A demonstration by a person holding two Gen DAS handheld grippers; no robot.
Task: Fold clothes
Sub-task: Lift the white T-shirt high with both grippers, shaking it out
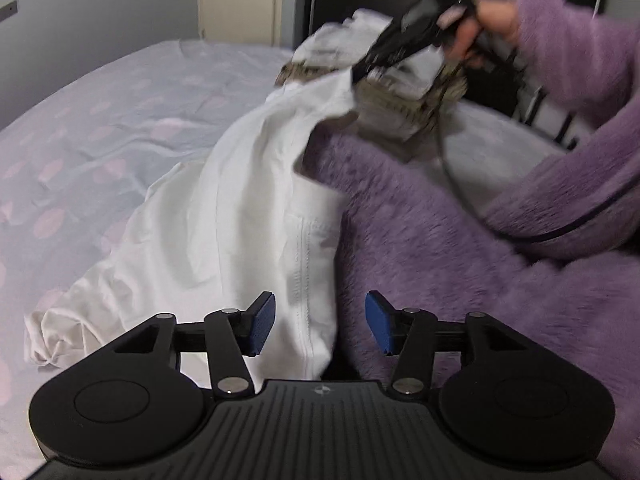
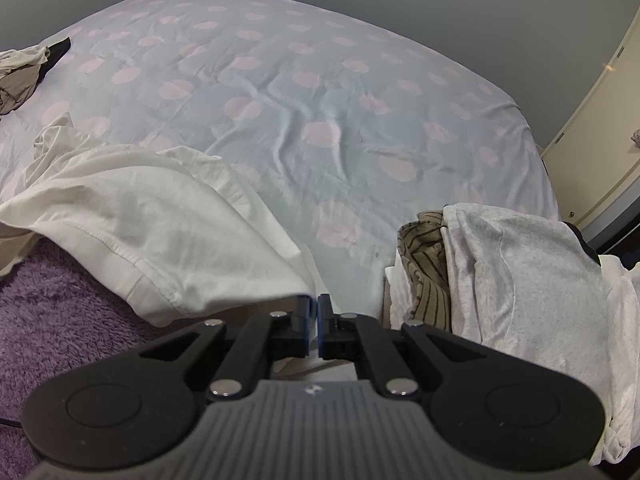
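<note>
A white garment [image 1: 240, 208] drapes from the bed up to my right gripper [image 1: 360, 74], which is raised at the upper right and shut on its corner. In the right wrist view the same garment [image 2: 152, 216] hangs to the left, its corner pinched where my right gripper [image 2: 314, 316] has its jaws closed. My left gripper [image 1: 320, 320] is open, its blue pads on either side of the garment's hemmed lower edge, not touching it.
The bed sheet [image 2: 300, 92] is pale blue with pink dots. A pile of grey, striped and white clothes [image 2: 520, 272] lies at the right. More clothes [image 2: 20, 72] lie far left. A purple fleece sleeve [image 1: 580, 100] and purple fleece [image 1: 440, 260] fill the right.
</note>
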